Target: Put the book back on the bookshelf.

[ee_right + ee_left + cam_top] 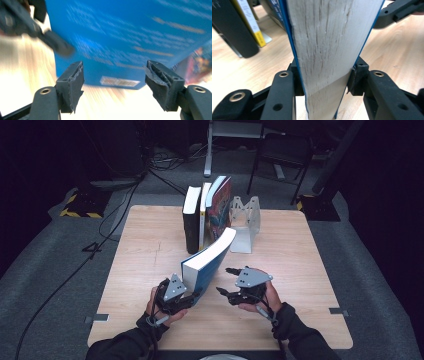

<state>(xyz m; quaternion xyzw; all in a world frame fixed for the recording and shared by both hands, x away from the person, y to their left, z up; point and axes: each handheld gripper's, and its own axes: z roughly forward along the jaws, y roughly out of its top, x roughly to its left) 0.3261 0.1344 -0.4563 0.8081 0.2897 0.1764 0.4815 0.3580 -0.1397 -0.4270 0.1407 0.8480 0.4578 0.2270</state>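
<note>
A thick blue-covered book point(207, 261) stands tilted on the wooden table point(140, 250), its white page block facing up and its far end leaning toward the row of upright books. My left gripper point(181, 301) is shut on its near end; the left gripper view has the page edge point(329, 50) clamped between the two pads. My right gripper point(226, 281) is open just to the right of the book. In the right gripper view the blue back cover point(130, 37) with a barcode label point(119, 81) lies ahead of the spread jaws, untouched.
Three books stand upright at the table's far middle: a black one point(191, 220), a thin yellow-spined one point(204, 212) and a colourful one point(219, 207). A white metal bookend point(245, 222) stands right of them. A chair point(280, 155) and cables lie beyond the table.
</note>
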